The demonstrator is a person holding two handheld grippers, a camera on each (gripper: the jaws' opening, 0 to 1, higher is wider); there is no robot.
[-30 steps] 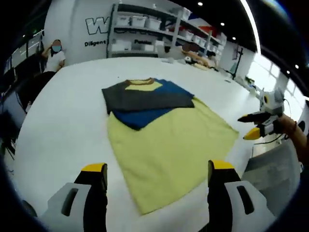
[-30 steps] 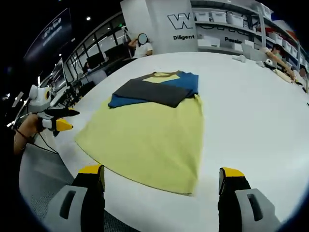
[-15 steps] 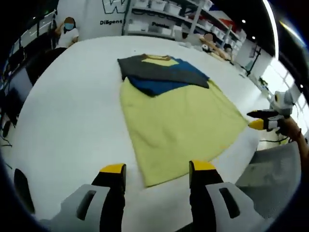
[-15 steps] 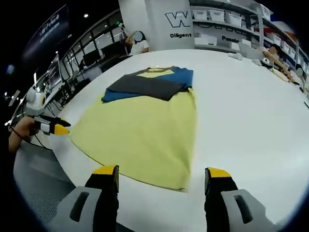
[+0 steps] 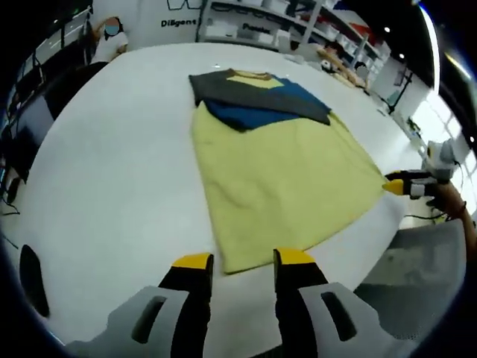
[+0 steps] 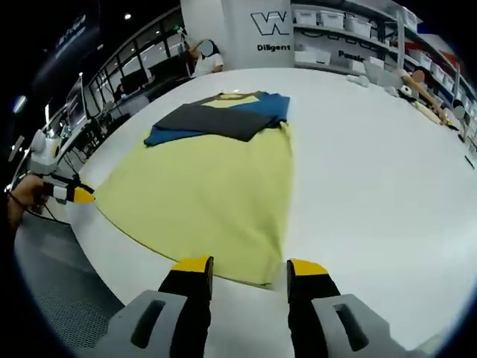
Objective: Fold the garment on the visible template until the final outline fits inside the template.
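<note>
1. Left gripper view: garment (image 5: 279, 168) lies flat on white surface (image 5: 112, 171). Yellow body runs twd camera; blue and dark grey sleeves folded across the top by the collar. Long axis goes collar-to-hem, roughly straight away from the left gripper (image 5: 240, 261). Its fingers (image 5: 192, 262) are narrow, a slim gap betw them, nothing held. Near hem corner sits just ahead of the tips, slightly left of centre.
2. Same view, right edge: right gripper (image 5: 406, 184) at the far hem corner, person's hand behind it. Can't tell if it touches the cloth.
3. Right gripper view: right gripper's own fingers (image 6: 307, 270) narrow too, empty. Hem corner sits betw and just beyond the tips. Left gripper (image 6: 73, 195) shows at left, beside the other hem corner.
4. Judgement: each gripper is nearest its own hem corner, so next move likely pinches both corners, carries hem up twd the collar. Template outline not discernible.
</note>
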